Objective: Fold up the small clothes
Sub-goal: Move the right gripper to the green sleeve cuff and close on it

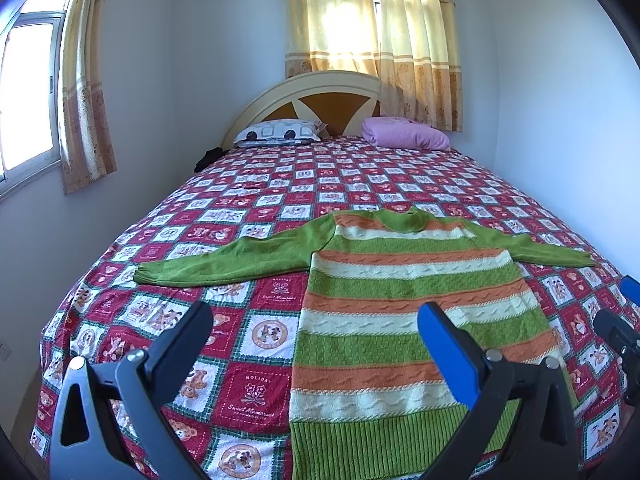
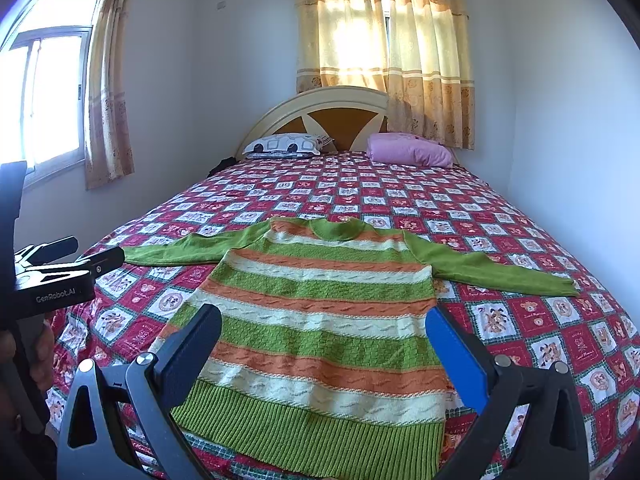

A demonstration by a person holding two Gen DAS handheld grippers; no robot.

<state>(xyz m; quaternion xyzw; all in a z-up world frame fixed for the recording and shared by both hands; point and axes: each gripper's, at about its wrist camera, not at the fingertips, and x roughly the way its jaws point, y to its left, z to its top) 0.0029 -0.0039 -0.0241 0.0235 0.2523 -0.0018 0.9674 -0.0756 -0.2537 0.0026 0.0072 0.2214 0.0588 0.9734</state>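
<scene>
A small knitted sweater with green, orange and cream stripes lies flat on the bed, hem toward me, both green sleeves spread out sideways. My left gripper hovers open above the sweater's lower left edge, nothing between its fingers. My right gripper hangs open over the sweater's lower body, also holding nothing. The right gripper's tip shows at the right edge of the left wrist view. In the right wrist view the left gripper is seen at the left edge.
The bed has a red and white checked cover. A patterned pillow and a folded pink blanket lie by the headboard. Walls stand close on both sides, with curtained windows behind and at left.
</scene>
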